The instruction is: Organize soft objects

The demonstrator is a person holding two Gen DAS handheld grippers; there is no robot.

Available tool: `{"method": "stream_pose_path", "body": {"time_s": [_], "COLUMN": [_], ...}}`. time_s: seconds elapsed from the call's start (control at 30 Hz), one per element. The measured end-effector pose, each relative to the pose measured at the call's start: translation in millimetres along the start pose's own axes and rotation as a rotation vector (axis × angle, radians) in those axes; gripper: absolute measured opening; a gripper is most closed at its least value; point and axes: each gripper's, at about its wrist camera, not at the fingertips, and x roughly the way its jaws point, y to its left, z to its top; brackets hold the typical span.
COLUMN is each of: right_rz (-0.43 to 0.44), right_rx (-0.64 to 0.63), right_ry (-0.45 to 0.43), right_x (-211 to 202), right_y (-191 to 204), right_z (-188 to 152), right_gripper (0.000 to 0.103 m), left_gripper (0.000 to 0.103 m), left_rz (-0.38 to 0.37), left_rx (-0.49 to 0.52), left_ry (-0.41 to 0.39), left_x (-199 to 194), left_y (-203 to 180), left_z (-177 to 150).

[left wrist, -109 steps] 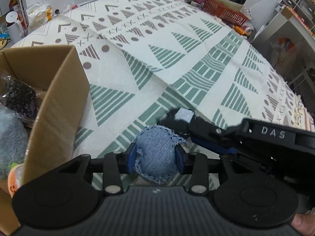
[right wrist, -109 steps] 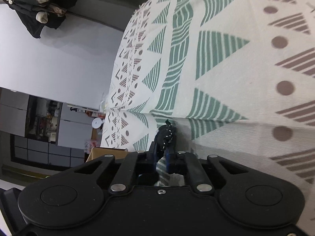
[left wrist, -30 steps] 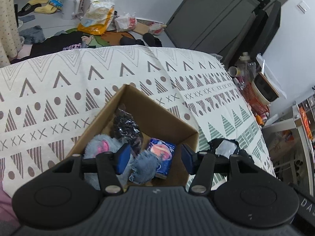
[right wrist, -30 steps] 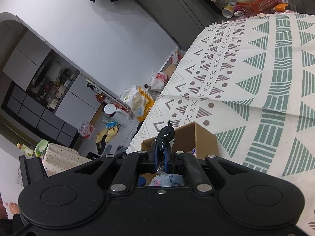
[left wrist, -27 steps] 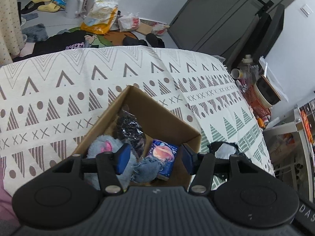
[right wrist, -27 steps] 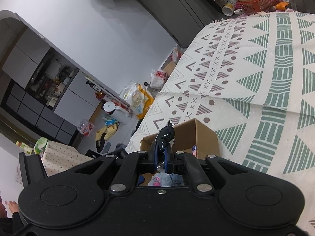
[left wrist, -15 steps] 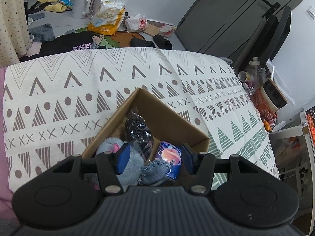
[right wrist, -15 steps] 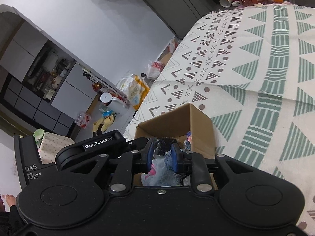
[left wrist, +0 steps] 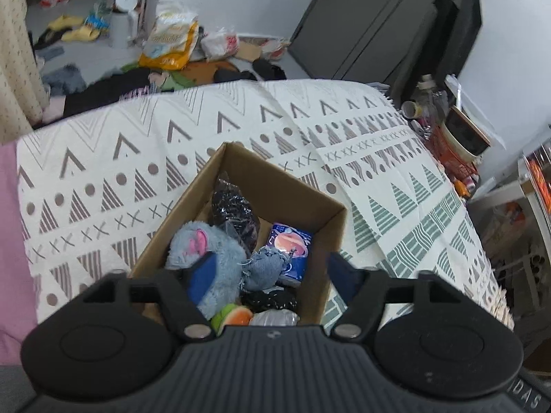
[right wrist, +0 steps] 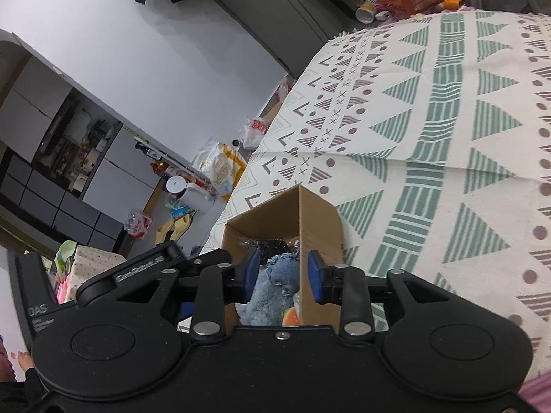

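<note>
A brown cardboard box stands on the patterned cloth. Inside lie a grey plush toy, a denim pouch, a black sparkly bag, a blue packet and a black speckled soft piece. My left gripper is open and empty above the box. My right gripper is open and empty over the box, with the denim pouch seen between its fingers. The left gripper's body shows in the right wrist view.
The cloth covers a large flat surface. A red basket with a bowl and bottles stand at its far right edge. Bags, slippers and clothes litter the floor beyond. Dark cabinets stand behind.
The denim pouch left my left gripper and now lies in the box. My right gripper opened and let the black speckled piece drop into the box. Both grippers rose slightly.
</note>
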Motion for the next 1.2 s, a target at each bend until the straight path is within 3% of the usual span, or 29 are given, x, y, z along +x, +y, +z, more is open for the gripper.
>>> {"method": "stream_pose_path", "body": {"time_s": [0.1, 0.27, 0.43, 0.8, 1.03, 1.2], "right_rz": [-0.017, -0.048, -0.084, -0.094, -0.132, -0.151], "right_rx": [-0.003, -0.009, -0.048, -0.143, -0.184, -0.224], "right_ry": [-0.017, -0.049, -0.09, -0.109, -0.122, -0.134], "right_x": [-13.6, -38.6, -64.3, -107.4, -129.3, -146.7], "right_y": [0.2, 0.1, 3.6, 17.9, 24.5, 31.1], "right_z": [-0.8, -1.8, -3.6, -13.9, -20.6, -28.6], "right_gripper": [0.052, 0.062, 0.082, 0.094, 0.102, 0.103], "left_gripper": [0.079, 0.08, 0.08, 0.081, 0.082, 0.082], "left_rz": [-0.004, -0.008, -0.002, 0.012, 0.014, 0.008], "left_rx": [0.035, 0.069, 0.111, 0.257, 0.303, 0.337], "left_ry": [-0.008, 0.0, 0.009, -0.012, -0.022, -0.031], "left_x": [-14.2, -35.3, -57.8, -108.4, -134.3, -152.5], "left_y": [-6.1, -11.7, -15.7, -33.0, -32.4, -33.3], "left_z": [-4.7, -11.4, -20.2, -44.1, -54.5, -62.5]}}
